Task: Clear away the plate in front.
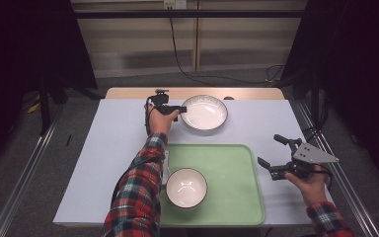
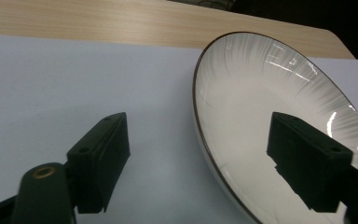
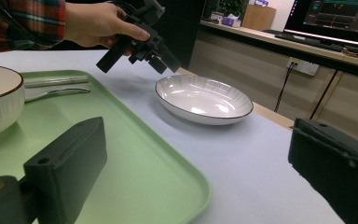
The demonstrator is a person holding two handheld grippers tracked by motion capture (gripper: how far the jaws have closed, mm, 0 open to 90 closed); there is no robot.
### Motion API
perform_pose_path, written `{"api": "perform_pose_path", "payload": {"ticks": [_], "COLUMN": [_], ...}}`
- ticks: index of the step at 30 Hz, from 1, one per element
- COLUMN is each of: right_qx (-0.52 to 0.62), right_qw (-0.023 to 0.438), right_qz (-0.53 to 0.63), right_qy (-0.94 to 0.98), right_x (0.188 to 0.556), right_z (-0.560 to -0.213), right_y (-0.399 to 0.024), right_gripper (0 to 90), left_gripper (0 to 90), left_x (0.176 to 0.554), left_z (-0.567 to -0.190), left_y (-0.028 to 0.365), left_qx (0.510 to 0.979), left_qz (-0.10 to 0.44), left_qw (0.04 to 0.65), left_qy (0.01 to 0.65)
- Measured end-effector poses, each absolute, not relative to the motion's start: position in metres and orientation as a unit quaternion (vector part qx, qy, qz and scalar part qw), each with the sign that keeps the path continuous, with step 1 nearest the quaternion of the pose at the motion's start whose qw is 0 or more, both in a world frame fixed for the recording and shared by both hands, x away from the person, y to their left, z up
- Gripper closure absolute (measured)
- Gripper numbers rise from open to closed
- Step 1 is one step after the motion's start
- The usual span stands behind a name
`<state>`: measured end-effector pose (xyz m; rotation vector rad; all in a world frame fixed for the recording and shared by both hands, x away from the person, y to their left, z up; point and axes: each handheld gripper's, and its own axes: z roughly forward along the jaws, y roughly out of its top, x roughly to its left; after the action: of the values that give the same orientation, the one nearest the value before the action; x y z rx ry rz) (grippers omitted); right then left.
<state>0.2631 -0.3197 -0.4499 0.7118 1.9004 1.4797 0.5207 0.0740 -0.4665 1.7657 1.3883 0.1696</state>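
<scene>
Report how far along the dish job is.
Done: the bowl sits on the green tray. In hand: the open left gripper straddles the plate rim, not closed. Left: gripping and presumably moving the plate; the right gripper hangs open, holding nothing.

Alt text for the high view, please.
The left claw, open, reaches to the near-left rim of a white plate at the table's far side. A white bowl sits on a green tray; the right claw hovers open beside it.

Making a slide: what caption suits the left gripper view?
Open left gripper straddling the near rim of a white plate on the table.
</scene>
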Motion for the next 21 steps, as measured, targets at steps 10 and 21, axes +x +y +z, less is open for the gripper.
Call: {"api": "perform_pose_path", "payload": {"ticks": [10, 21], "right_qx": [0.274, 0.276], "right_qw": [0.309, 0.308], "right_qz": [0.563, 0.563], "right_qy": [0.716, 0.715], "right_x": [0.263, 0.262], "right_z": [-0.450, -0.450], "right_y": [-0.321, -0.321], "right_gripper": [3.7, 3.7], "left_gripper": [35.3, 47.5], "left_x": [0.530, 0.538], "left_z": [-0.471, -0.478], "left_y": [0.065, 0.056], "left_qx": [0.715, 0.716], "left_qz": [0.067, 0.048], "left_qw": [0.422, 0.409], "left_qy": [0.554, 0.563]}}
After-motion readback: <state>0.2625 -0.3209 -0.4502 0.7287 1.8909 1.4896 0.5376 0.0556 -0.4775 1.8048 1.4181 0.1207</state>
